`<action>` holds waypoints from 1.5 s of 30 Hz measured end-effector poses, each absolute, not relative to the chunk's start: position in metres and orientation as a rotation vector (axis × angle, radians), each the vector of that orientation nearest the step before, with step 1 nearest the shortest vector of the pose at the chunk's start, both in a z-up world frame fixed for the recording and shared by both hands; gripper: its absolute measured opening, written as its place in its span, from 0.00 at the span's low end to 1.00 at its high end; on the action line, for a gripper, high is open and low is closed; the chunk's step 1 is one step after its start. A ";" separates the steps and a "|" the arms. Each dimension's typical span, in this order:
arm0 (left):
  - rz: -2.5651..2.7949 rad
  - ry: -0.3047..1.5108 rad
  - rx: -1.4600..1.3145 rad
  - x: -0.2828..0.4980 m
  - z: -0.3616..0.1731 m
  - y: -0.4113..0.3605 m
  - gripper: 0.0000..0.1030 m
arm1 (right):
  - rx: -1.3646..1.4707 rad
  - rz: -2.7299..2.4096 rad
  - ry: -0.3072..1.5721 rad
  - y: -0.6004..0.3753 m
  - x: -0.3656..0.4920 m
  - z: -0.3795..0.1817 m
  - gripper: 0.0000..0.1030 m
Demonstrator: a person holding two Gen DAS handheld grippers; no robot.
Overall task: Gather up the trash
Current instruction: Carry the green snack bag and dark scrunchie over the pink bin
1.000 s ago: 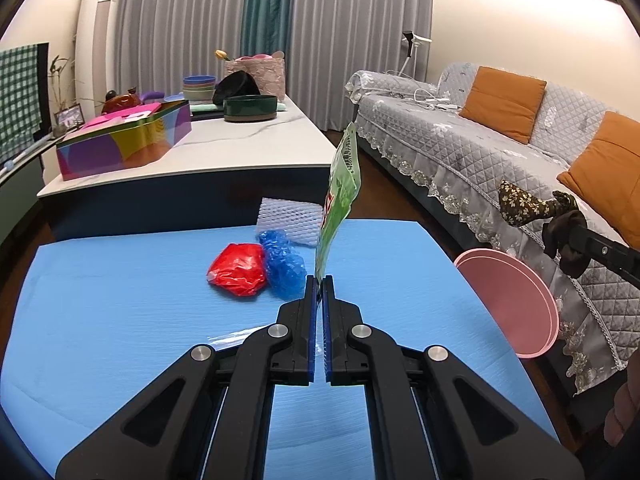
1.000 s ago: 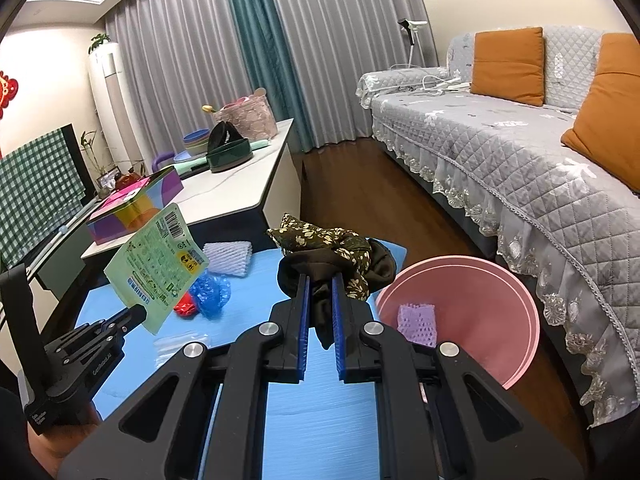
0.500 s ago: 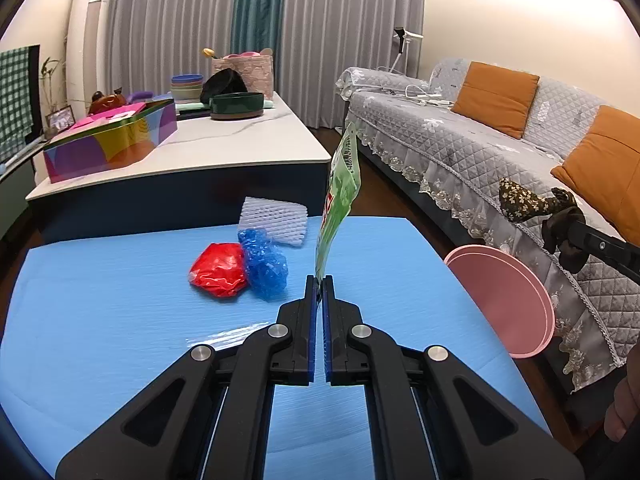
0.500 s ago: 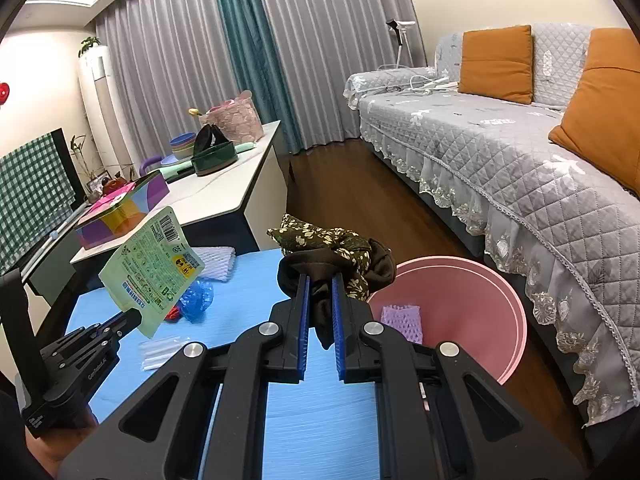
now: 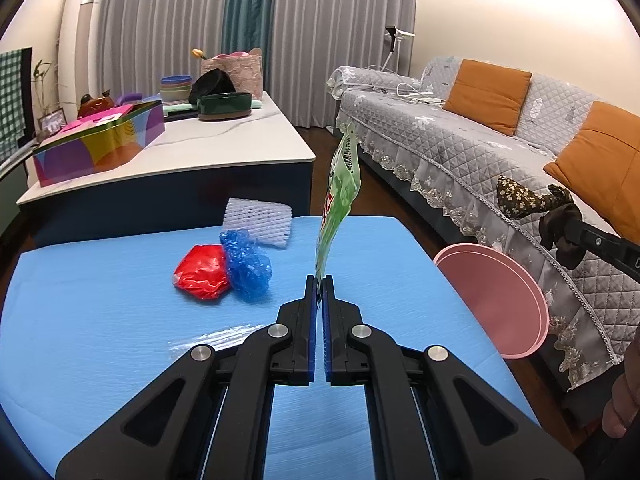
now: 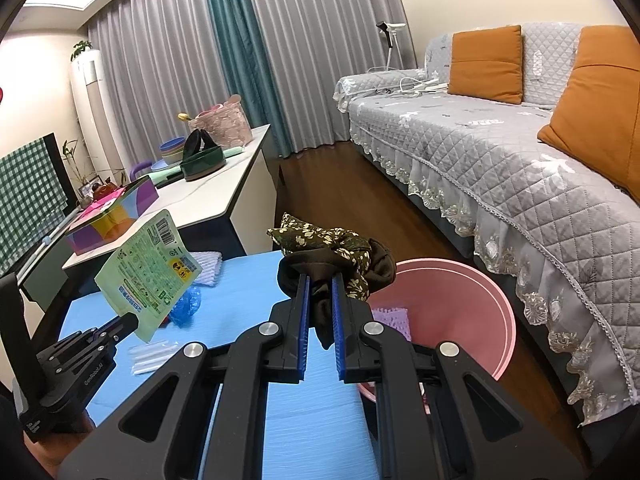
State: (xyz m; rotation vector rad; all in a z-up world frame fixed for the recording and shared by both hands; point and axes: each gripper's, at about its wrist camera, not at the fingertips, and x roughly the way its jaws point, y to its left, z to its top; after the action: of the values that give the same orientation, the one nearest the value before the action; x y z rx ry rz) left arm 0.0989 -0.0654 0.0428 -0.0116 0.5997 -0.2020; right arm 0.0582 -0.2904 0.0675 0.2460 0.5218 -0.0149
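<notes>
Green wrapper (image 5: 340, 196) pinched by its bottom edge in left gripper (image 5: 319, 288), jaws closed to a sliver on it; stands upright, long axis vertical, printed face turned toward the right-hand side

Dark floral cloth (image 6: 332, 256) bunched between pads of right gripper (image 6: 319, 300), jaws narrowly parted around the fabric; wad held above near rim of pink bin (image 6: 480, 300)

Bin sits off the right edge of blue mat (image 5: 100, 320), on the floor below the mat's level; right gripper is the nearer, left must travel rightward

Purple foam net (image 6: 394, 320) already in bin. Red bag (image 5: 202, 272), blue bag (image 5: 246, 266), white foam net (image 5: 256, 220), clear film (image 5: 218, 338) left on mat
</notes>
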 end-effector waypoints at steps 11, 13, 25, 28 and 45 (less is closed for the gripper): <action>-0.226 0.598 -0.004 0.100 0.042 -0.078 0.02 | 0.256 -0.038 0.520 -0.304 0.057 0.066 0.11; -0.231 0.600 -0.003 0.100 0.042 -0.081 0.02 | 0.258 -0.044 0.518 -0.306 0.056 0.066 0.11; -0.282 0.606 0.001 0.103 0.045 -0.111 0.03 | 0.275 -0.100 0.518 -0.332 0.057 0.058 0.11; -0.309 0.605 0.013 0.103 0.044 -0.127 0.02 | 0.291 -0.125 0.523 -0.344 0.057 0.053 0.11; -0.428 0.649 0.020 0.131 0.018 -0.203 0.02 | 0.329 -0.243 0.585 -0.387 0.081 0.014 0.11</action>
State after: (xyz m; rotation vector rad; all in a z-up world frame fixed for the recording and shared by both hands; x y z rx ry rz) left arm 0.1312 -0.2025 0.0181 0.0201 0.6492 -0.4284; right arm 0.0807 -0.3867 0.0142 0.3290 0.5849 -0.2435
